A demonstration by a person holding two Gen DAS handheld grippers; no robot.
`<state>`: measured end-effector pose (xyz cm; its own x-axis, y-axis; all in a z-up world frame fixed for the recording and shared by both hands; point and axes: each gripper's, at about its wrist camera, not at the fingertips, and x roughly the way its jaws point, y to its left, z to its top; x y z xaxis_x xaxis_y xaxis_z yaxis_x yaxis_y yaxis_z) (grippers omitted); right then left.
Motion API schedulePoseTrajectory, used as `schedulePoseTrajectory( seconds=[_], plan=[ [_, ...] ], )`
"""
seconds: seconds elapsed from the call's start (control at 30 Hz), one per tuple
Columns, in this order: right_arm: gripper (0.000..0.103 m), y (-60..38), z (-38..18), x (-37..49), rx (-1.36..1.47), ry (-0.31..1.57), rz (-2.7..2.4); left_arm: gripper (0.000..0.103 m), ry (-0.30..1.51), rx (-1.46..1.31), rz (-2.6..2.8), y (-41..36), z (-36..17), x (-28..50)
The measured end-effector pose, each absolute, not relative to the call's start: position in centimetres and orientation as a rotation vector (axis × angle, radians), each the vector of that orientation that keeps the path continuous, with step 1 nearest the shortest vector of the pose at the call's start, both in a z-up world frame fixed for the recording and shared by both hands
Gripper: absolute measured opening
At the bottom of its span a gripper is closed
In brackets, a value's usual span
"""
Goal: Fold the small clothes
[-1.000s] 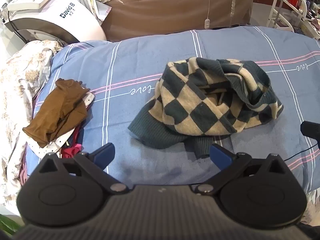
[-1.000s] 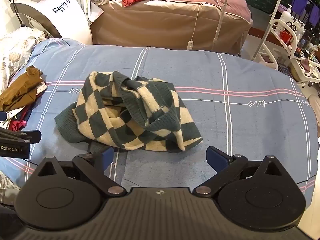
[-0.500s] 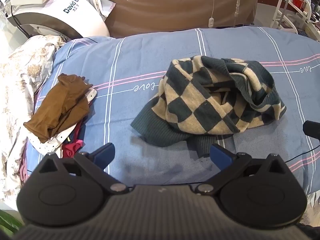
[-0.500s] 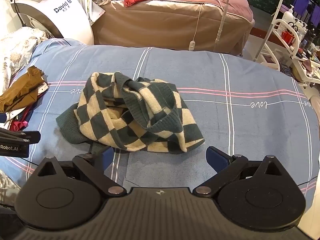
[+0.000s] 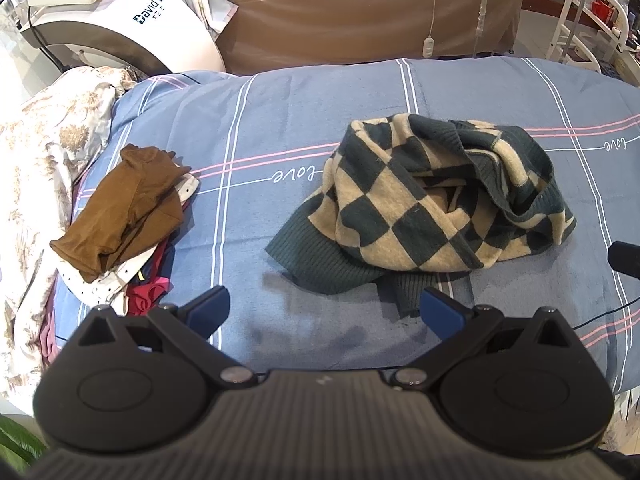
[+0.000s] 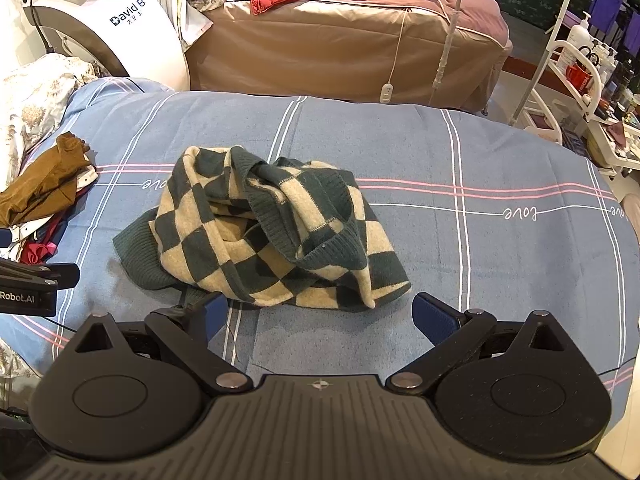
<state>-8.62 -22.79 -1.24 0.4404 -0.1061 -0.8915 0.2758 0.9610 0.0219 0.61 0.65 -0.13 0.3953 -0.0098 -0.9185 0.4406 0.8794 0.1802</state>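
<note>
A crumpled green-and-cream checked knit sweater [image 5: 432, 204] [image 6: 272, 232] lies in a heap on the blue striped bedsheet [image 5: 280, 120] [image 6: 480, 152]. My left gripper [image 5: 324, 312] hovers open just short of the sweater's dark ribbed hem, nothing between its blue pads. In the right wrist view my right gripper [image 6: 316, 316] is open too, its fingers straddling the near edge of the heap without holding it. The left gripper's body [image 6: 36, 284] shows at that view's left edge. The right gripper's tip [image 5: 624, 258] peeks in at the left view's right edge.
A pile of small clothes topped by a brown garment [image 5: 124, 208] [image 6: 40, 184] sits at the bed's left side. A floral quilt [image 5: 36, 152] lies beyond it. Behind stand a white machine [image 5: 120, 20], a brown-covered bed [image 6: 340, 40] and a white cart [image 6: 580, 80].
Both grippers have drifted slightly, so the sweater sits a little lower and to the right in each view. The sweater itself has not moved and both grippers stay open.
</note>
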Motion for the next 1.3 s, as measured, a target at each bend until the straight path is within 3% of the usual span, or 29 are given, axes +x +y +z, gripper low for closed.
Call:
schedulePoseTrajectory(
  seconds=[1.3],
  plan=[
    [0.103, -23.0, -1.68, -8.42, 0.183, 1.113, -0.224, 0.103, 1.143, 0.443, -0.309, 0.35, -0.11, 0.47]
  ],
)
